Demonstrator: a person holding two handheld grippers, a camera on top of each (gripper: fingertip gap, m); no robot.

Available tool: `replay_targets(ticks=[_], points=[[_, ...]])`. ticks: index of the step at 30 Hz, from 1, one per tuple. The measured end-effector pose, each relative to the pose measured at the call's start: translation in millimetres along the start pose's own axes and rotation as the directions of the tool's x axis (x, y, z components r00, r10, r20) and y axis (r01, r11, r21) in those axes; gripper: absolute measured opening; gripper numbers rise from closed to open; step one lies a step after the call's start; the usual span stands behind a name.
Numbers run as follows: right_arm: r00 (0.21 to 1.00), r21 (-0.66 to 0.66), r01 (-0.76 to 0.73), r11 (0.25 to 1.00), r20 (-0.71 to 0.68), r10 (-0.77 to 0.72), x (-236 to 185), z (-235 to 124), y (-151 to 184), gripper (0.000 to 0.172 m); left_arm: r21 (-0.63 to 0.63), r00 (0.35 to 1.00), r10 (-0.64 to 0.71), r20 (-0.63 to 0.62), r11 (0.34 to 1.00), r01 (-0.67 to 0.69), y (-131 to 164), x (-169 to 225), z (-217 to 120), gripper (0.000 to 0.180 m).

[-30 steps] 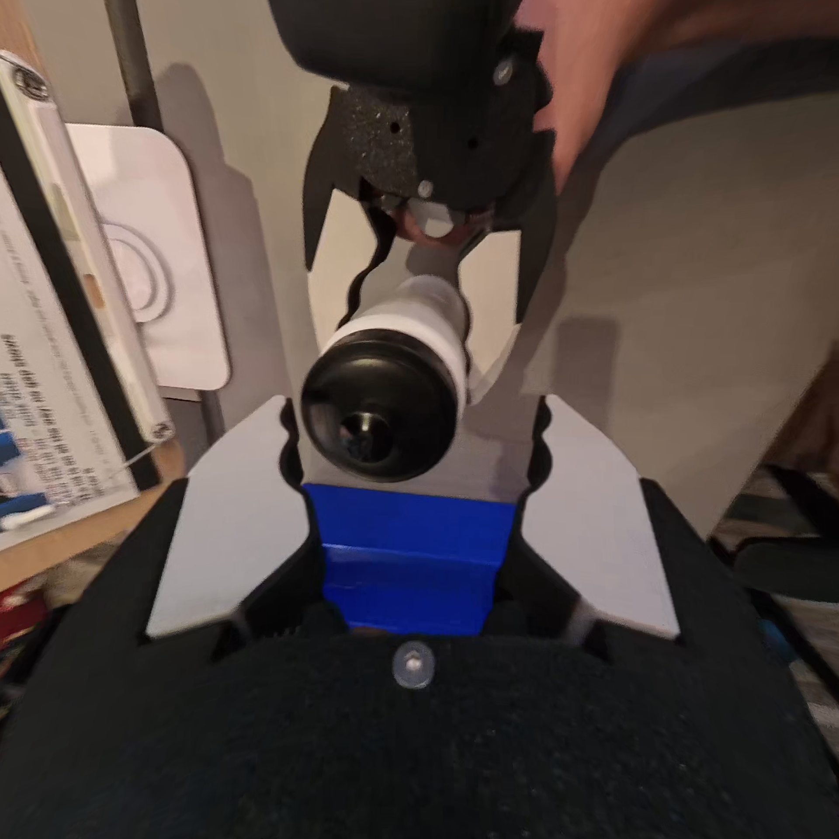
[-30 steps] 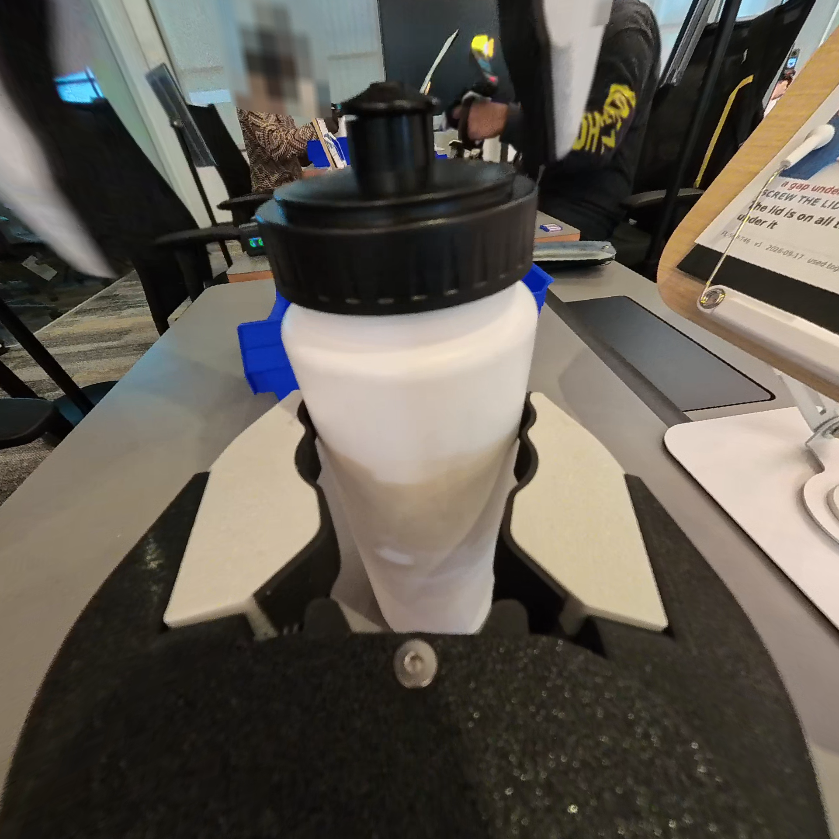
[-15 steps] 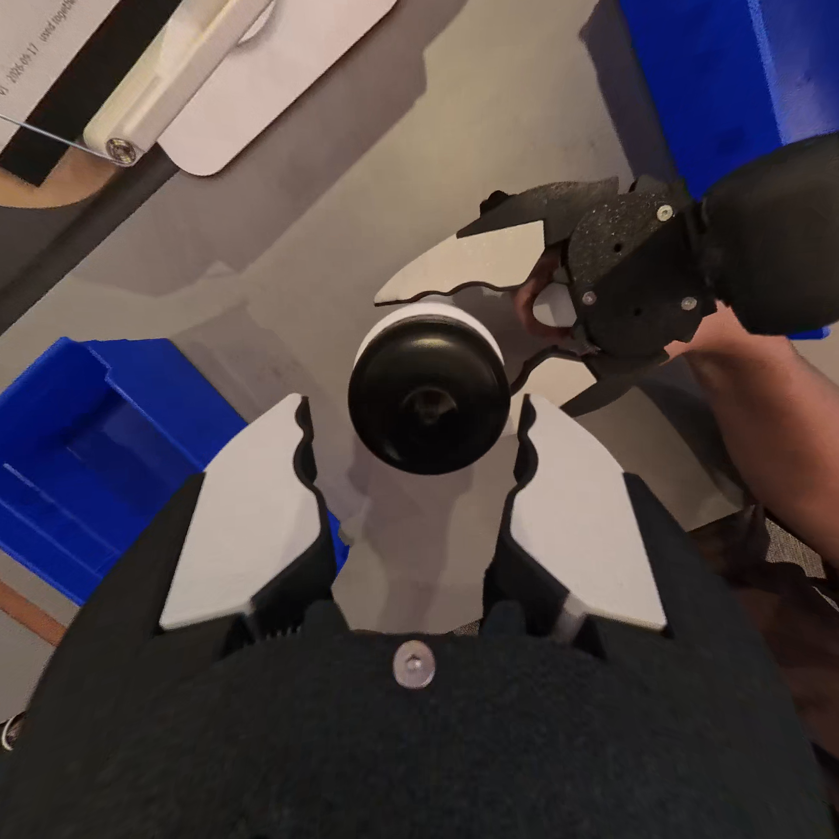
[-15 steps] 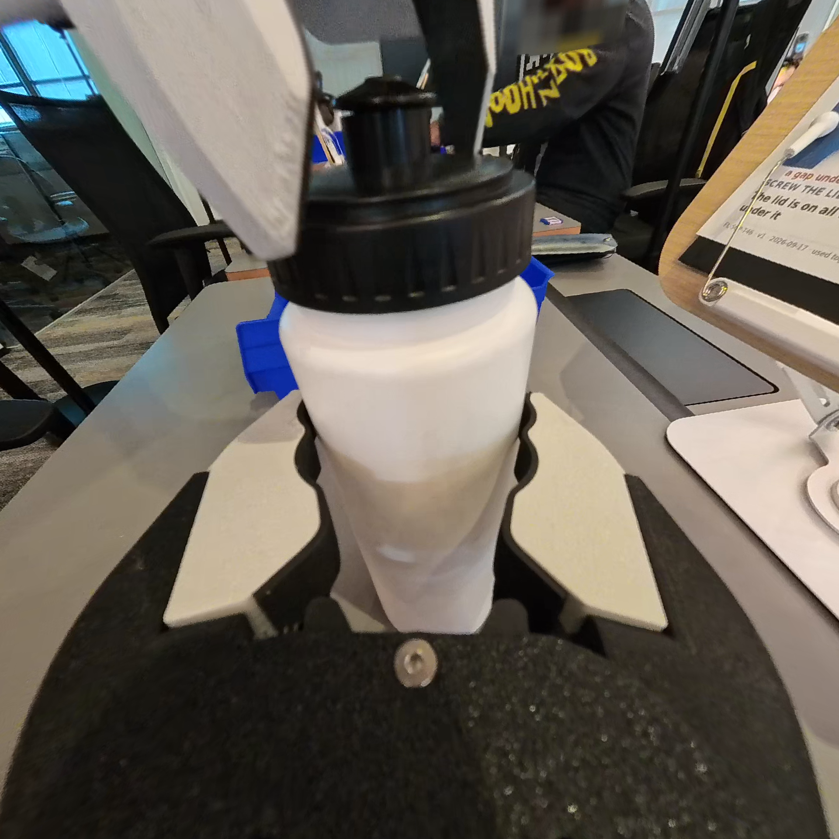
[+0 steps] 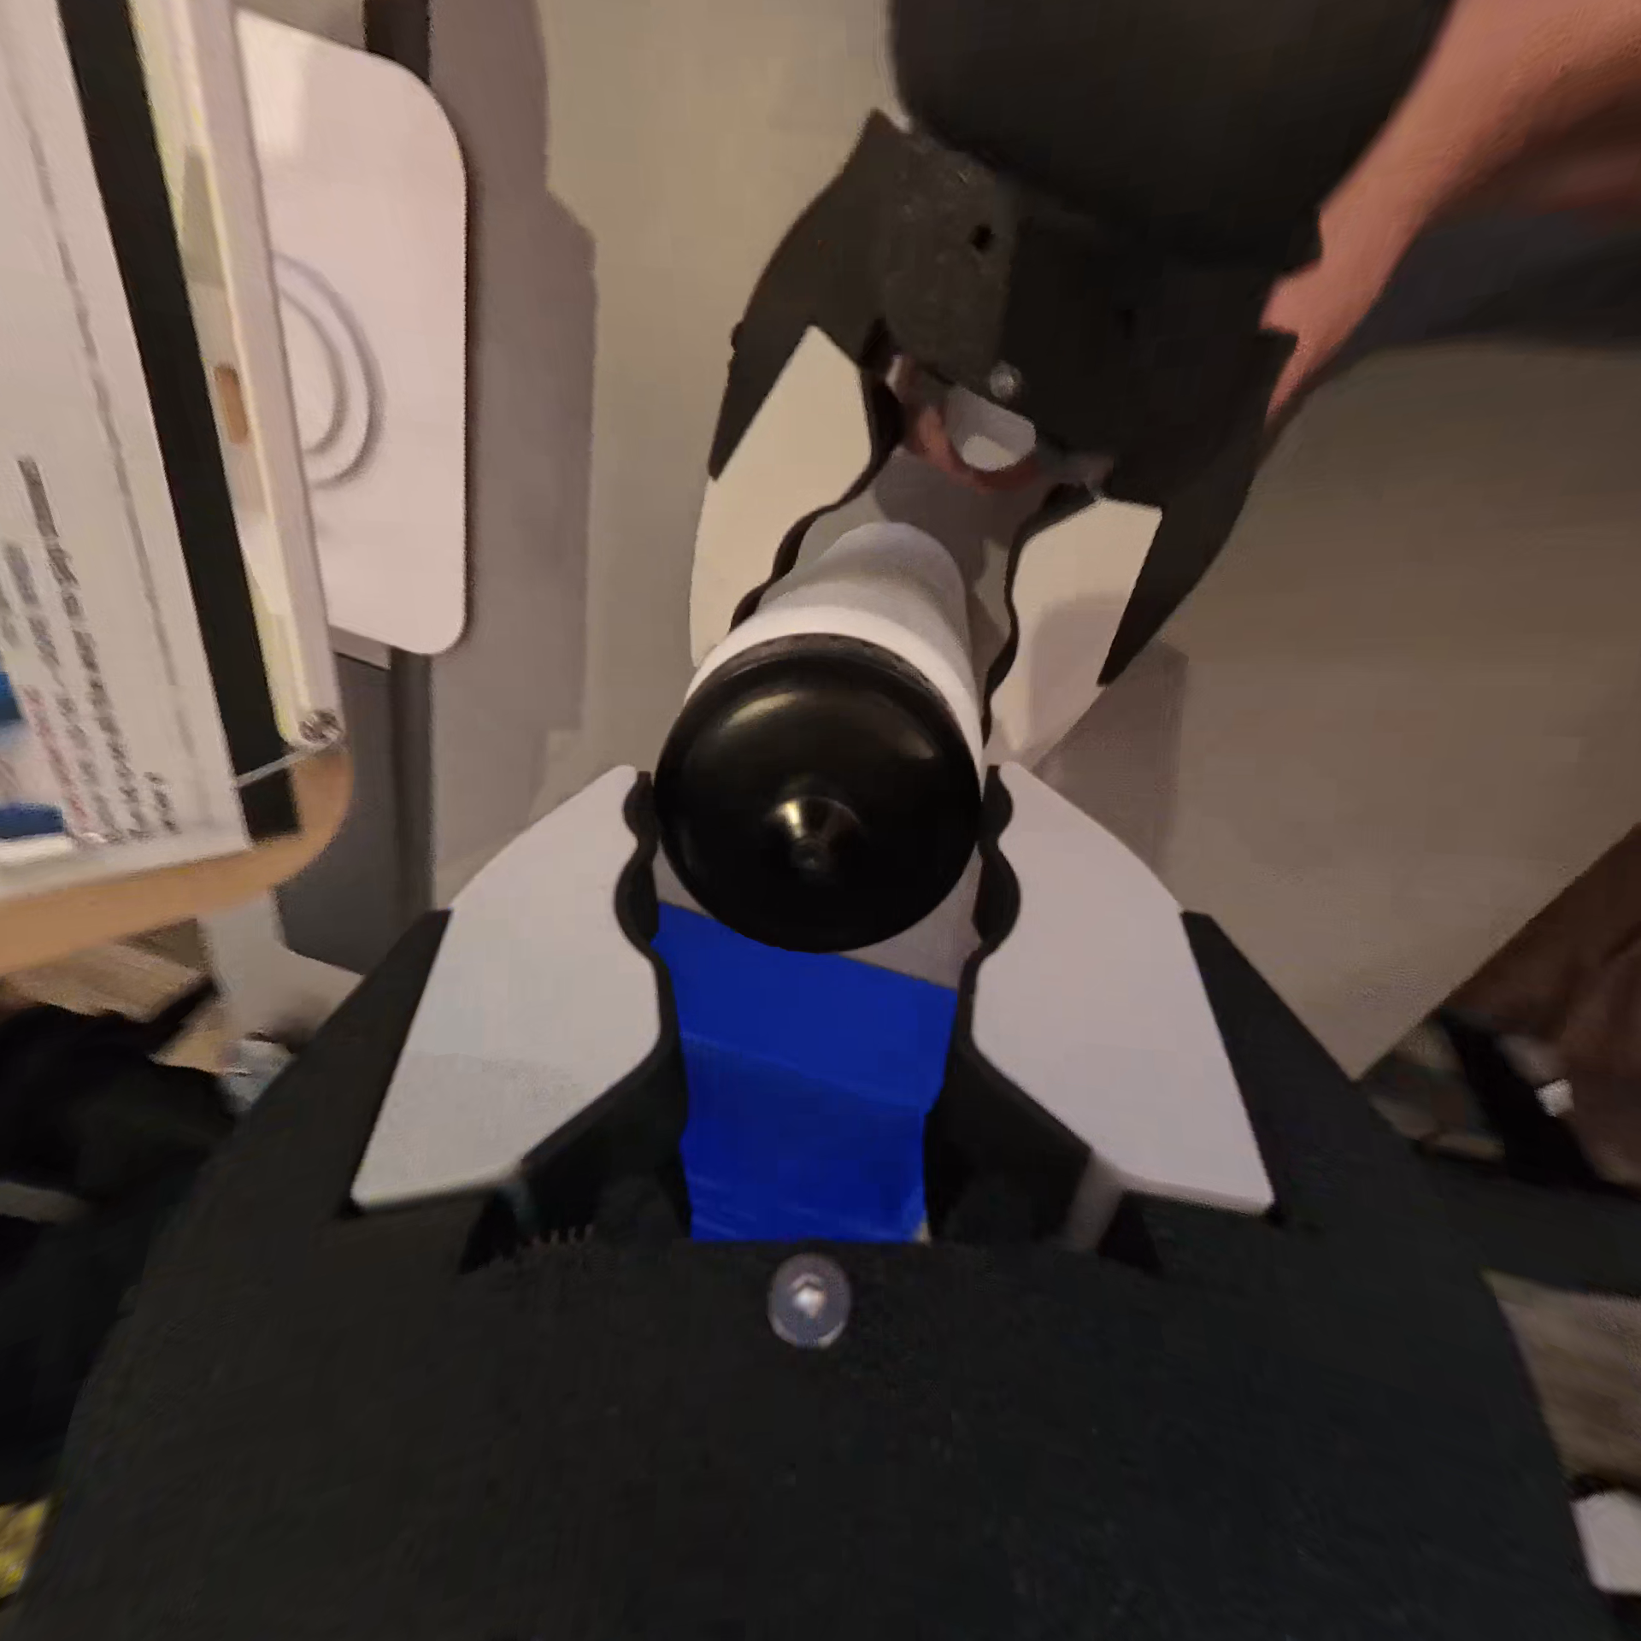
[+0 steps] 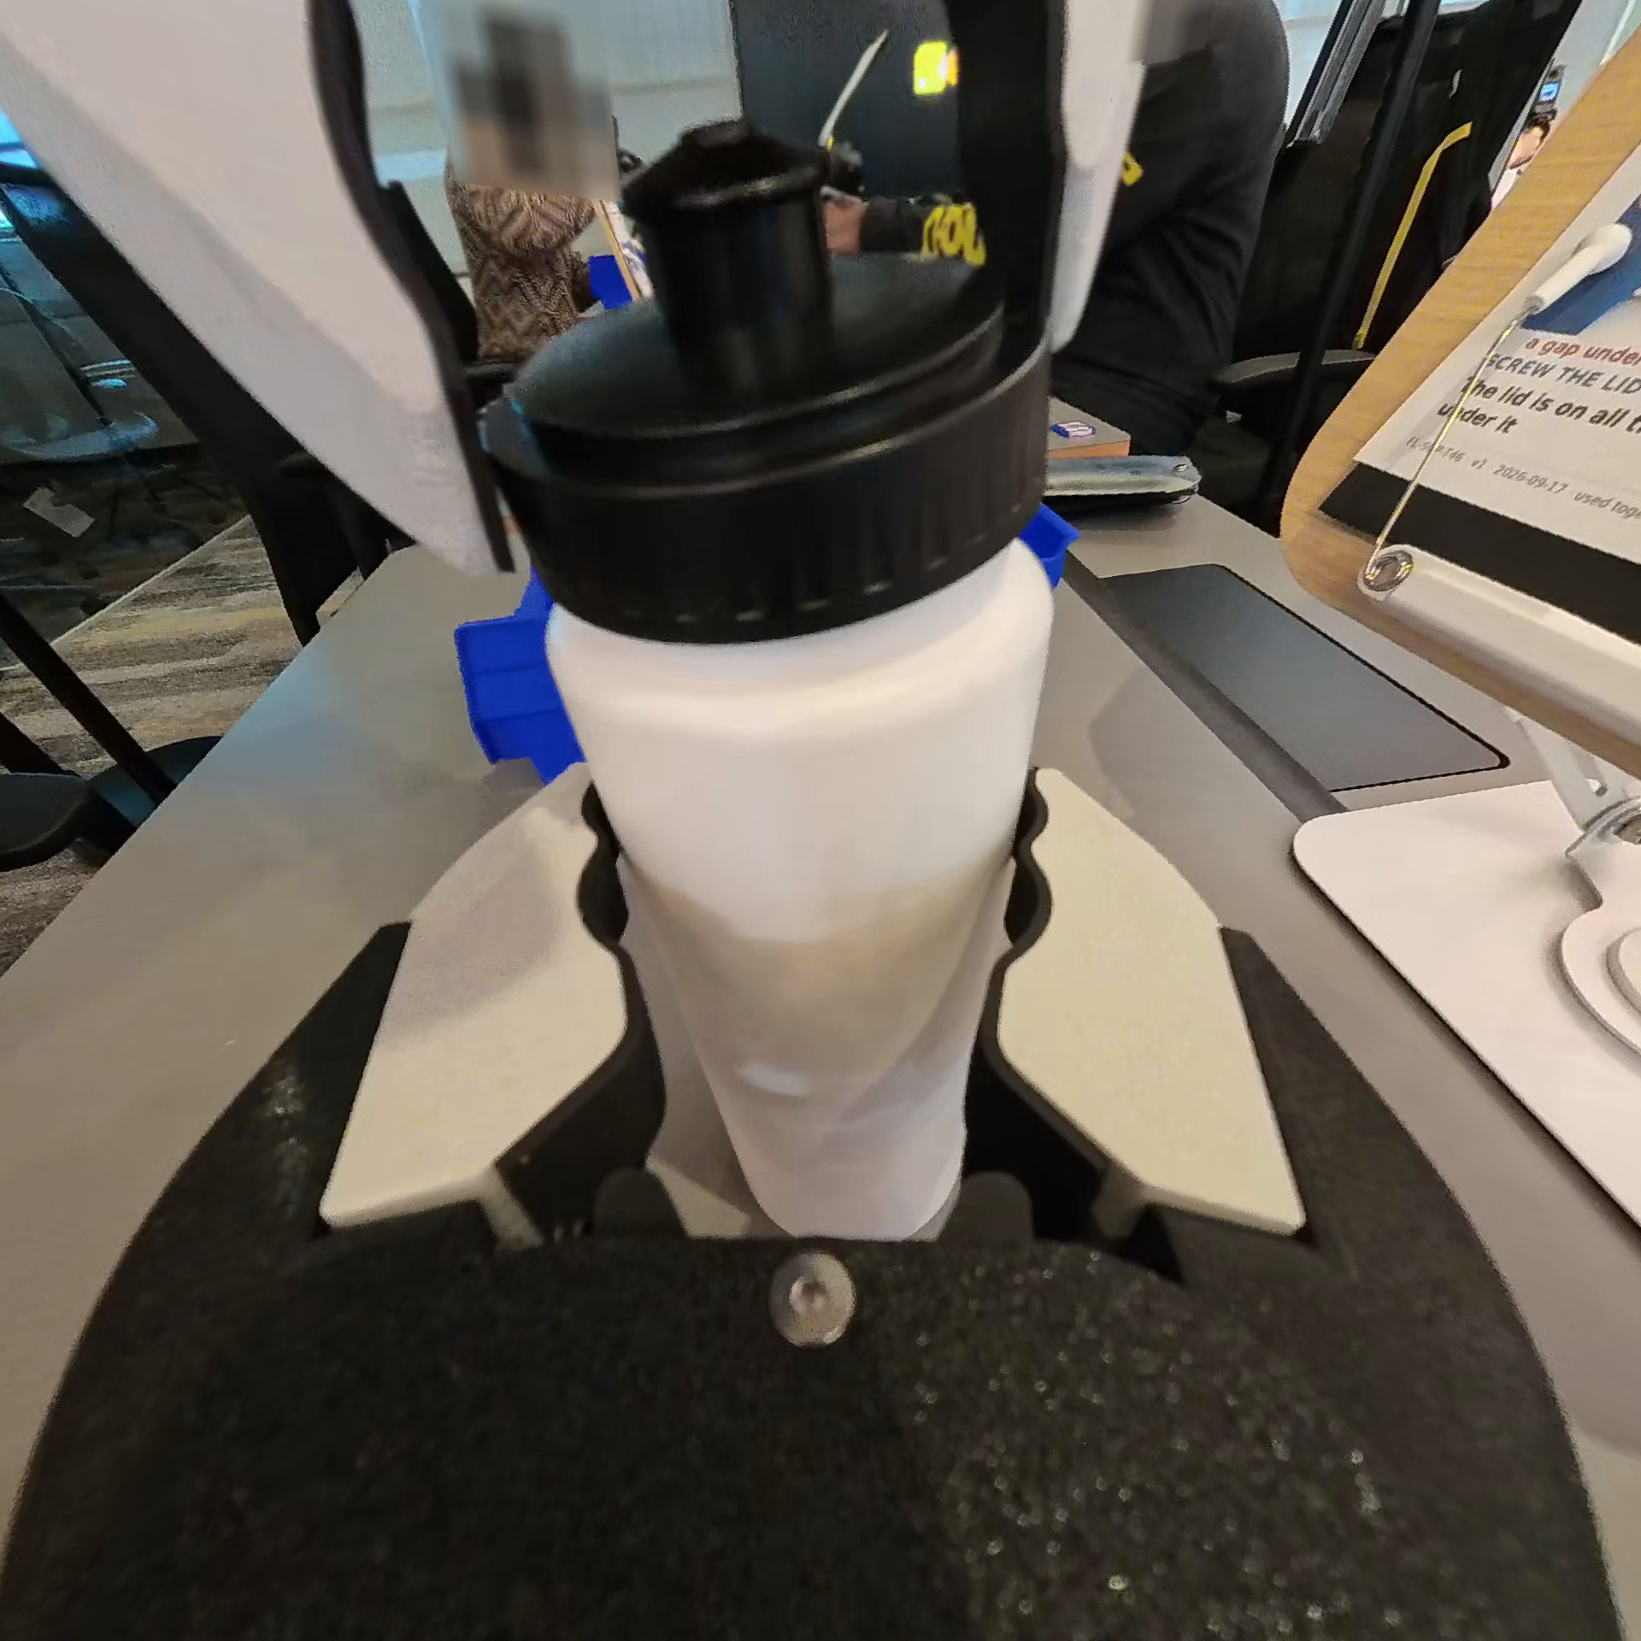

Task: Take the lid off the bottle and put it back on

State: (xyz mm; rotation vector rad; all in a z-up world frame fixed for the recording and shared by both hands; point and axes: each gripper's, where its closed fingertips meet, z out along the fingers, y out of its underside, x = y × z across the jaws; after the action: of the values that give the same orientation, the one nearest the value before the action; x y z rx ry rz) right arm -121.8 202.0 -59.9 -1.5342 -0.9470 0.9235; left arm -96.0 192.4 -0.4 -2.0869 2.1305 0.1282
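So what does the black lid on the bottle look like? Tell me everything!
The black lid is round, shiny plastic, with a ribbed rim and a stubby spout sticking up in the middle. It sits on the white bottle, tilted a bit, so it may not be screwed flat. The left gripper comes down over it, its fingers touching the rim on both sides. The right gripper holds the bottle upright below.

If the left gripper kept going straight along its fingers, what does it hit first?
The black lid: the left gripper points down at its top, fingers already flanking the rim. Past that, the white bottle that the right gripper clamps. Whether the pads already press is unclear.
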Motion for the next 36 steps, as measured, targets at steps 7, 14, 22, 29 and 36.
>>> replay_targets(ticks=[7, 14, 22, 29, 36], points=[[1.000, 0.008, 0.000, 1.000, -0.001, 0.000, 0, 1, 0, 0.085, -0.048, 0.985, 0.157, -0.075, 0.986, -0.161, 7, -1, 3, 0.070], [1.000, 0.015, -0.003, 1.000, 0.004, 0.003, 0, 1, 0, 0.085, -0.014, 0.993, 0.021, -0.116, 1.000, -0.023, 5, -1, 1, 0.070], [1.000, 0.000, -0.001, 1.000, 0.002, 0.001, -1, 2, 0, 0.085, -0.053, 0.997, -0.016, -0.070, 0.999, 0.012, 12, 0, 0, 0.070], [1.000, 0.003, -0.002, 1.000, 0.001, 0.002, -1, 2, 0, 0.085, -0.148, 0.981, 0.191, -0.020, 0.970, -0.192, 14, -3, 0, 0.070], [1.000, 0.000, 0.002, 1.000, 0.003, -0.002, -1, 1, 1, 0.085, -0.220, 0.982, 0.175, -0.067, 0.958, -0.186, 10, 0, 1, 0.070]])
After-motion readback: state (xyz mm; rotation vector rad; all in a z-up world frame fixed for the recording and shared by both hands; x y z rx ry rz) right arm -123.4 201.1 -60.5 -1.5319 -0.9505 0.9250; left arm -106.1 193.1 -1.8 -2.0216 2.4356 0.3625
